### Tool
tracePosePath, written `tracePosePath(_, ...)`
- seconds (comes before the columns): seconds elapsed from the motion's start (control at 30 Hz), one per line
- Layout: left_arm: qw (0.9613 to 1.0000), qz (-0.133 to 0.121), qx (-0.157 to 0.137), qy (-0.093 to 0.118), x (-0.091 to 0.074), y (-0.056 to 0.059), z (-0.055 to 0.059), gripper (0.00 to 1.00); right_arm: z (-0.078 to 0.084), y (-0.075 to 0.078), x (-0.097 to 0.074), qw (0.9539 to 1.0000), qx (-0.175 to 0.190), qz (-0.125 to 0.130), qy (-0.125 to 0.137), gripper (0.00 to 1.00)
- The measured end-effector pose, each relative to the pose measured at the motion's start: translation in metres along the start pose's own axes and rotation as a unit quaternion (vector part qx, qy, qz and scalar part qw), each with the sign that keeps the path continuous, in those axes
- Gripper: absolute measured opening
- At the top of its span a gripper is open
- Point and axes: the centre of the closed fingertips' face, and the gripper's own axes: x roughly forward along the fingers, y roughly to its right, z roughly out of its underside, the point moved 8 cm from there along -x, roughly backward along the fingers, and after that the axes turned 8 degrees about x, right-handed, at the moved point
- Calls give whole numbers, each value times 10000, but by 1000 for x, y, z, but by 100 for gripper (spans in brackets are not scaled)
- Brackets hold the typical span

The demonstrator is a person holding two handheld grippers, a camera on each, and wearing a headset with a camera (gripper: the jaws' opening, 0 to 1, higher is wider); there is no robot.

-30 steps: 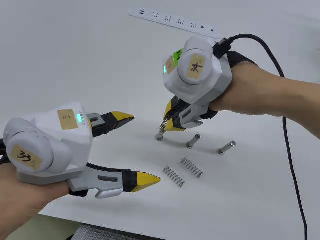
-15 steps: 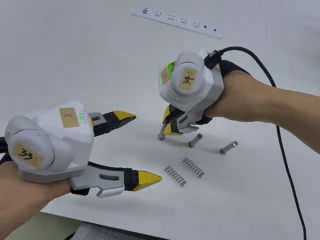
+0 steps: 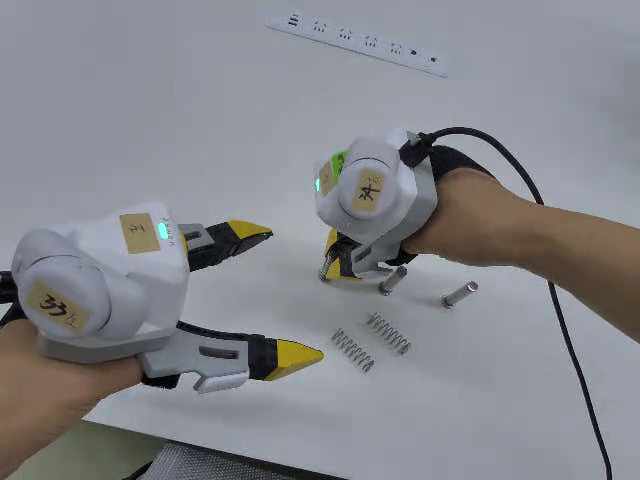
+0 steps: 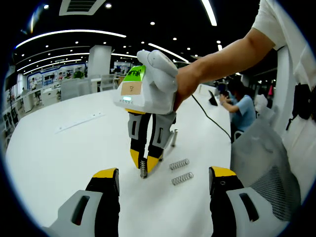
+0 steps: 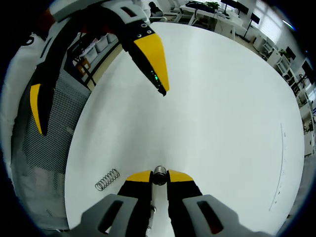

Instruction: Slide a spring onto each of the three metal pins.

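Three metal pins lie on the white table: the left pin (image 3: 322, 272), the middle pin (image 3: 390, 281) and the right pin (image 3: 459, 294). My right gripper (image 3: 338, 264) points down at the left pin, shut on a spring (image 5: 159, 175) that sits around that pin (image 4: 143, 169). Two loose springs lie in front of the pins, one (image 3: 386, 333) behind the other (image 3: 352, 351), and they are also seen from the left gripper (image 4: 179, 164) (image 4: 182, 178). My left gripper (image 3: 272, 293) hovers open at the lower left, with nothing between its jaws.
A white power strip (image 3: 365, 42) lies at the table's far edge. A black cable (image 3: 560, 300) runs from the right gripper along the right side. The table's front edge (image 3: 200, 440) is just below the left gripper.
The right gripper has sunk lower over the left pin with the spring in its jaws. The left gripper has stayed where it was.
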Motion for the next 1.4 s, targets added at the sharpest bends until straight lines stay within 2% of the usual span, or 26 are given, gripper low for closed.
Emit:
tracePosePath(0.6,10000,16,21,-10,0,1,-2,75,-1,1,1,10000,54,-24,21,16)
tracePosePath(0.83,10000,49,66,-28,0,-1,-1,75,-1,1,-8,9998,126,40,138,21)
tracePosePath(0.93,9999,64,97,-45,-1,-1,-1,75,-1,2,-14,9995,185,80,236,23)
tracePosePath(1.1,9997,104,179,-87,-2,-1,-2,75,-2,2,-30,9976,404,154,539,31)
tracePosePath(1.4,9989,229,363,-192,-2,-2,-2,75,4,-5,-64,9900,798,324,1116,42)
